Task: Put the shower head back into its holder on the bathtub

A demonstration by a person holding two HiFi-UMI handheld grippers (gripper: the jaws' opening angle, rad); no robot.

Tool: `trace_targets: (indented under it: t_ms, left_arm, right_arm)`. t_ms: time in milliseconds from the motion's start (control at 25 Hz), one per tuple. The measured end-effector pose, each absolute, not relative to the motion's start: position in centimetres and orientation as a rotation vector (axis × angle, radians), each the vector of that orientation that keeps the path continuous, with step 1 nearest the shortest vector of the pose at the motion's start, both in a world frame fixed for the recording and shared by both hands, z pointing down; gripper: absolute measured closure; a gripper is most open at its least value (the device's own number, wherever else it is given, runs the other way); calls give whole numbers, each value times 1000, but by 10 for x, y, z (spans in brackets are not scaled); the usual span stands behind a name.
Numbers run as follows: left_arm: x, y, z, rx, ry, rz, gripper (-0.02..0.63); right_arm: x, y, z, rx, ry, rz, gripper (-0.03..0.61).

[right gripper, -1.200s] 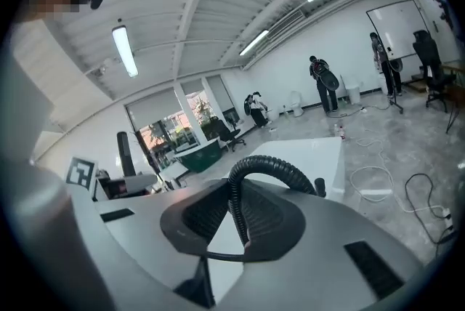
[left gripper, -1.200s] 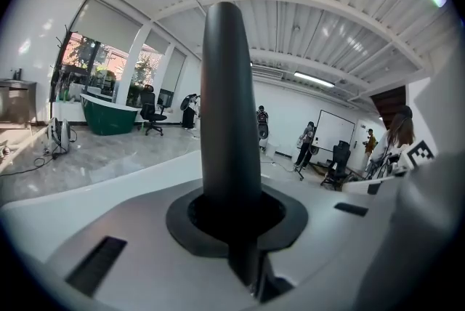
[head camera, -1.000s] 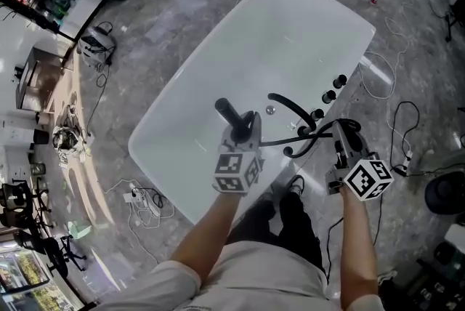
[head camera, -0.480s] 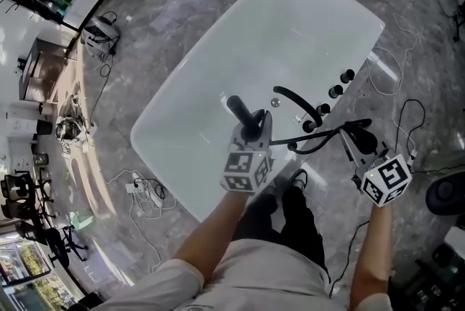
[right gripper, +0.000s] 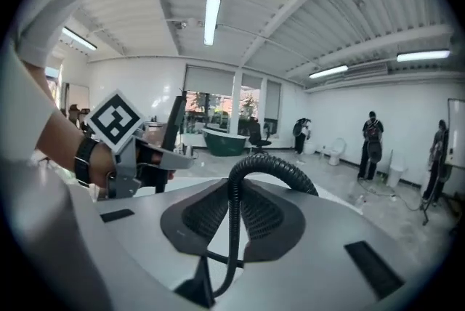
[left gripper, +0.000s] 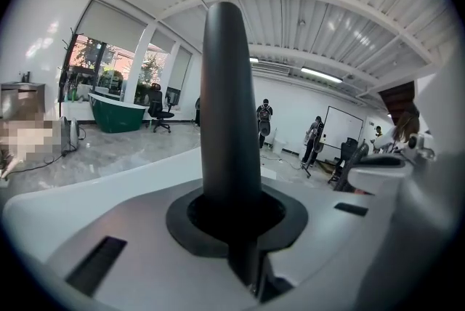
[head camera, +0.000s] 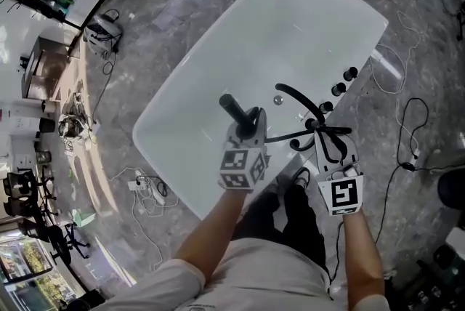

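The black stick-shaped shower head points up and left over the white bathtub. My left gripper is shut on its lower end. In the left gripper view the shower head rises straight up between the jaws of the left gripper. Its black ribbed hose runs right to my right gripper, which is shut on a loop of it by the tub's near right rim. In the right gripper view the hose arches out of the pads of the right gripper. I cannot make out the holder.
A curved black spout and three black knobs sit on the tub's right rim. Cables and a power strip lie on the grey marble floor around the tub. The person's legs stand at the tub's near end.
The right gripper has swung left toward the tub rim and rolled, so its marker cube now faces up; the hose loop came with it. The left gripper has barely shifted.
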State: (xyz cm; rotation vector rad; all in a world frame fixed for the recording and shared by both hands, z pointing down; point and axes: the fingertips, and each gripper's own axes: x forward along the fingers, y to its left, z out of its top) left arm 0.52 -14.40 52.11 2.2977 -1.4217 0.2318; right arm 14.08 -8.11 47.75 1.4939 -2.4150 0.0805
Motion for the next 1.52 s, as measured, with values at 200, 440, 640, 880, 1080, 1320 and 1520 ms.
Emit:
trace_targets:
  t_ms: [200, 440, 640, 880, 1080, 1320, 1520]
  left_arm:
    - [-4, -149, 517, 2287, -1447, 214, 574]
    - [-35, -171, 481, 2267, -1546, 103, 574]
    - [-34, -183, 456, 2278, -1508, 50, 574]
    - [4, -174, 458, 2362, -1406, 129, 574]
    - [5, -163, 464, 2354, -1400, 126, 574]
    - [-13, -162, 462, 2322, -1460, 100, 574]
    - [-15, -158, 465, 2315, -1473, 91, 574]
  right_arm:
    - [147, -39, 517, 1279, -2483, 464, 517]
    - [128, 8, 560, 932, -2350, 303, 517]
    - [122, 23, 599, 794, -2188, 113, 517]
    - [130, -5, 590, 1052, -2186, 185, 517]
    - [146, -31, 569, 1154, -2052, -115, 517]
    - [167, -59, 541, 1190, -1831, -510, 515]
    - [161, -78, 513, 1264, -1858, -632, 515]
